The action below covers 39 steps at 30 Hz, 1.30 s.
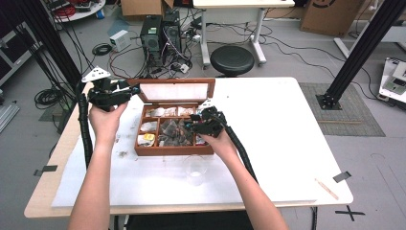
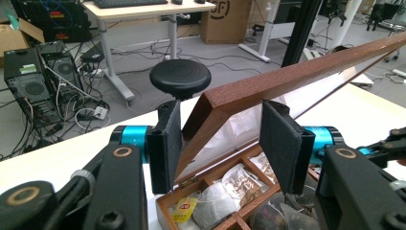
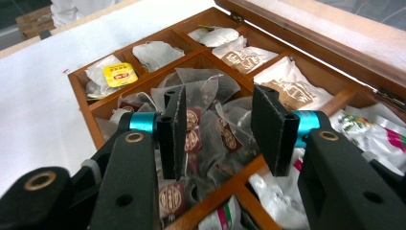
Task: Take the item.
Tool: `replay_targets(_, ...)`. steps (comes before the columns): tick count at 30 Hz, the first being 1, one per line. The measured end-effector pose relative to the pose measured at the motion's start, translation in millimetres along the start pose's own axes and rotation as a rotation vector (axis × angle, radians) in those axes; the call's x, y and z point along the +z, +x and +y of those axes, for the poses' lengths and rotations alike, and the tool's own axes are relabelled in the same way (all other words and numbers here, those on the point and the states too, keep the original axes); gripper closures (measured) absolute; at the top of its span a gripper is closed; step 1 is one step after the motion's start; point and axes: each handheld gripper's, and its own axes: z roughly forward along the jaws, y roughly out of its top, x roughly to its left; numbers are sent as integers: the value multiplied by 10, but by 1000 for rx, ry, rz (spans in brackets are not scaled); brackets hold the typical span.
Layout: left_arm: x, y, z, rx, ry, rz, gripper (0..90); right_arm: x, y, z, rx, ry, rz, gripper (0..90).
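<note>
A brown wooden tea box stands mid-table with its glazed lid raised. My left gripper is at the lid's upper left corner. In the left gripper view that corner of the lid sits between the jaws, and the left gripper is shut on it. My right gripper hovers over the box's middle compartment. In the right gripper view the right gripper stands open just above a heap of clear pyramid tea bags, with none pinched between the pads.
Other compartments hold paper-wrapped tea bags, one with a yellow tag. A clear plastic cup stands in front of the box. A wooden stick lies near the table's right front corner. A black stool and computer towers stand beyond the table.
</note>
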Motion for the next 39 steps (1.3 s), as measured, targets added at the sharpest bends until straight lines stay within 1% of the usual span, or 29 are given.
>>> replay_targets(3, 4, 7, 0, 1, 3, -3, 497, 65, 11, 41, -1, 8, 3, 588)
replay_targets(4, 8, 5, 0, 0, 2, -2, 496, 100, 18, 57, -11, 14, 1, 610)
replay_targets(5, 9, 4, 0, 4, 6, -2, 494, 119, 18, 65, -20, 24, 0, 614)
replay_targets(6, 11, 2, 0, 4, 6, 1, 493, 146, 23, 74, -22, 38, -9, 623)
replay_targets(8, 15, 5, -1, 4, 5, 0, 492, 195, 22, 85, -25, 66, -12, 644)
replay_targets(13, 25, 9, -4, 0, 4, 1, 491, 305, 62, 112, -55, 97, -42, 668)
replay_targets(14, 25, 9, -4, 0, 5, 1, 491, 337, 84, 133, -75, 115, -64, 677)
replay_targets(16, 24, 6, 1, 3, 10, 2, 491, 354, 86, 142, -81, 125, -72, 678)
replay_targets(17, 22, 3, 3, 5, 12, 3, 491, 371, 88, 149, -75, 135, -75, 682)
replay_targets(18, 23, 0, 4, 5, 11, 4, 491, 386, 90, 155, -78, 145, -90, 703)
replay_targets(19, 21, -1, 5, 5, 13, 5, 491, 398, 89, 158, -82, 148, -102, 704)
replay_targets(21, 19, 0, 5, 7, 15, 3, 491, 414, 84, 160, -75, 160, -104, 709)
replay_targets(22, 19, 0, 4, 7, 15, 3, 491, 421, 84, 160, -75, 166, -117, 715)
replay_targets(23, 20, -1, 4, 6, 14, 3, 491, 428, 68, 156, -71, 171, -110, 717)
replay_targets(25, 19, 0, 6, 8, 16, 4, 491, 431, 67, 154, -71, 174, -116, 724)
replay_targets(26, 20, 0, 6, 8, 15, 4, 491, 436, 61, 151, -76, 179, -120, 750)
replay_targets(27, 20, 0, 6, 8, 15, 4, 491, 442, 57, 147, -76, 183, -116, 756)
replay_targets(30, 19, -2, 7, 8, 16, 4, 491, 460, 59, 140, -92, 192, -118, 850)
replay_targets(31, 18, -2, 6, 8, 16, 4, 491, 457, 61, 140, -92, 190, -117, 900)
replay_targets(35, 17, -2, 6, 9, 17, 3, 491, 438, 62, 143, -78, 173, -105, 900)
replay_targets(39, 16, -1, 6, 10, 18, 2, 491, 410, 63, 143, -74, 155, -106, 900)
